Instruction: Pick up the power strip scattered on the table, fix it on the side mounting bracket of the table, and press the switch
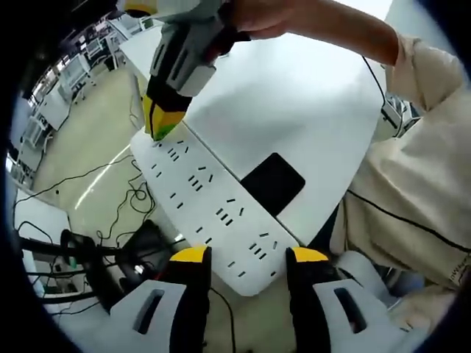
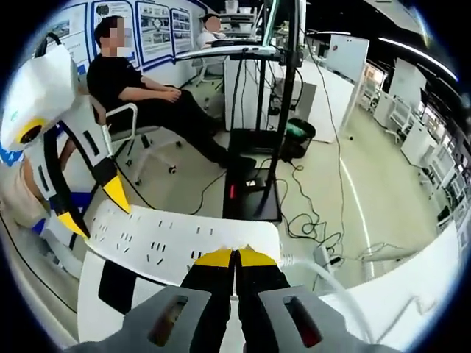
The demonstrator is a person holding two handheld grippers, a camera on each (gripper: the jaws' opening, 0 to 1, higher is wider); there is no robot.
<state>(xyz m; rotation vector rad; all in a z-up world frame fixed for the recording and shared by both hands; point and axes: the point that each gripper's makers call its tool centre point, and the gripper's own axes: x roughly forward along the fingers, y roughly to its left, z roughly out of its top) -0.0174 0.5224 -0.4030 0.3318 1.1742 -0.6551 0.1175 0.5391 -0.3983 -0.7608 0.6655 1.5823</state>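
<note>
The white power strip (image 1: 213,213) hangs off the tabletop (image 1: 309,95) edge. Left tool (image 1: 249,256) is spread around its near end, right tool (image 2: 236,257) pressed together on the far end.

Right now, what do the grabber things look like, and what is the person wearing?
Each gripper has light grey plastic jaws with slot-shaped holes, black inner parts and bright yellow tips. The left gripper and the right gripper look alike. The person wears a loose cream short-sleeved top with a thin dark line across it.
</note>
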